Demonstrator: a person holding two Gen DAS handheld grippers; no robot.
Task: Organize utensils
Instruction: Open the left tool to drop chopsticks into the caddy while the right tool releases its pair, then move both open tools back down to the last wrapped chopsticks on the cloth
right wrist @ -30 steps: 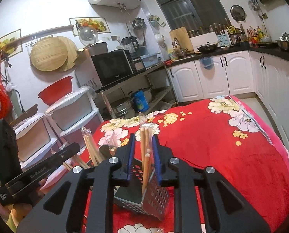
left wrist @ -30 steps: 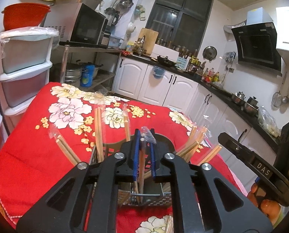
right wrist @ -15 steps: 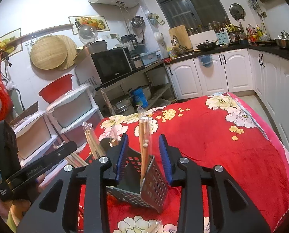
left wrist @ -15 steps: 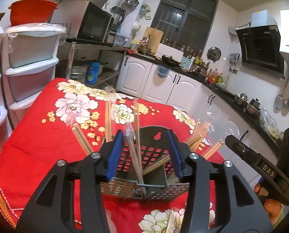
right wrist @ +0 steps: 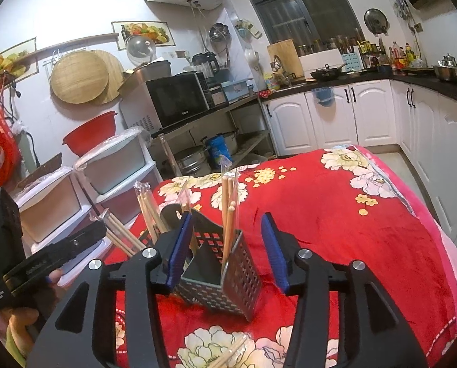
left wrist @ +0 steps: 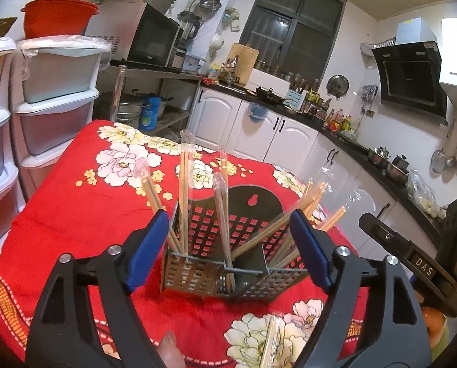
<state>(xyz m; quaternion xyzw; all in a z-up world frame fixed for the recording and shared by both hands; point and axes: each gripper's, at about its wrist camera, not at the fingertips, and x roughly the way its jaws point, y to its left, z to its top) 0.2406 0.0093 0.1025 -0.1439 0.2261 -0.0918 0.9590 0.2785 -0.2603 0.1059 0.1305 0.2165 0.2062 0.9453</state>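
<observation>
Left wrist view: our left tongs [left wrist: 230,247] are opening, pads either side of the caddy [left wrist: 228,245], gripping nothing.
Right wrist view: our right tongs [right wrist: 227,250] are opening, clear of the chopsticks [right wrist: 228,214].
Caddy: on the red tabletop [right wrist: 336,214], chopsticks standing inside.
</observation>
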